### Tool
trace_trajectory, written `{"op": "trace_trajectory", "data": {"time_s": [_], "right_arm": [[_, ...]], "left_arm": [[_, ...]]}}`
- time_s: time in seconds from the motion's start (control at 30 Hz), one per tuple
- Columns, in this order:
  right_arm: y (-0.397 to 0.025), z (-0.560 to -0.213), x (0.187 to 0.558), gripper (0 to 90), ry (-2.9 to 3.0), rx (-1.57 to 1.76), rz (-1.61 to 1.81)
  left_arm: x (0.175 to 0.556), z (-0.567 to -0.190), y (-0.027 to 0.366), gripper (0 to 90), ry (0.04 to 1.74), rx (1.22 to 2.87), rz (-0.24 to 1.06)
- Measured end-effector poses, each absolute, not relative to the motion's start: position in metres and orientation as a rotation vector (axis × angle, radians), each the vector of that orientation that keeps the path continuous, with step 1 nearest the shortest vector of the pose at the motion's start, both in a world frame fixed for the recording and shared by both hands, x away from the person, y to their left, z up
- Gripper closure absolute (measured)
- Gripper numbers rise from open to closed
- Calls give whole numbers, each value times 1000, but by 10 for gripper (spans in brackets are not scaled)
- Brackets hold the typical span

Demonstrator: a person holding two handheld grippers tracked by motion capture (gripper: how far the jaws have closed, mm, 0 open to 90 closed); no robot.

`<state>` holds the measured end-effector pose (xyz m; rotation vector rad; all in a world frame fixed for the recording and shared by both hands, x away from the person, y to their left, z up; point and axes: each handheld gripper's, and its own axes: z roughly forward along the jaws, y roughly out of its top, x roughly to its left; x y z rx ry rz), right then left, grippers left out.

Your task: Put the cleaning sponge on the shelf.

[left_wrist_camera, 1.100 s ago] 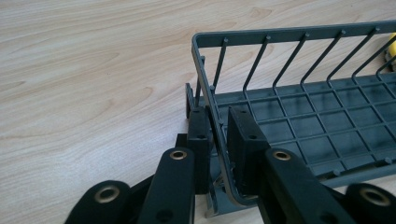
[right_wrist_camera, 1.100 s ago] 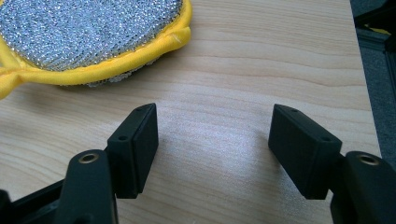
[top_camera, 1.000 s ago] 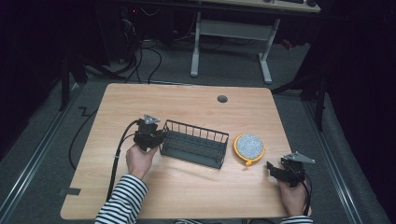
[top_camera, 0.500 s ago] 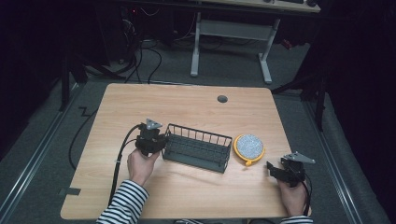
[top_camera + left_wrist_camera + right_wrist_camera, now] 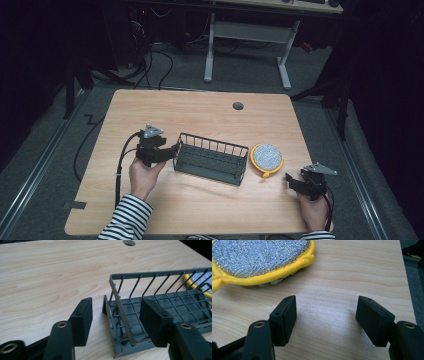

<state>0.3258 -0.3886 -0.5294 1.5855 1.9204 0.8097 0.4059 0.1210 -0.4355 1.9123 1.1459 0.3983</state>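
The light wooden surface (image 5: 200,115) carries, near its middle, a dark wire basket (image 5: 211,158), long and low, lying at a slight angle with its short end toward the person's left hand. A round cable hole (image 5: 238,105) sits in the surface beyond the basket. Just right of the basket, close but apart, lies a round silver-mesh scouring pad with a yellow rim (image 5: 267,157). The left claw (image 5: 115,320) is spread wide, its jaws straddling the basket's short end wall: one pad outside over the wood, the other over the basket floor, neither pressing the wire. The right claw (image 5: 325,315) is also spread wide, empty, low over bare wood just short of the pad's yellow edge.
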Motion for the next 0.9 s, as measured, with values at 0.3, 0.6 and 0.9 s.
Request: {"op": "trace_trajectory", "data": {"time_s": [0.3, 0.6, 0.9], "right_arm": [[-389, -529, 326, 335, 1919, 1586, 810], [-389, -529, 326, 335, 1919, 1587, 810], [-388, -529, 326, 336, 1918, 1588, 810]], "left_arm": [[399, -429, 149, 411, 1177, 1856, 418], [390, -441, 170, 404, 1231, 1852, 441], [383, -461, 183, 401, 1290, 1861, 443]]}}
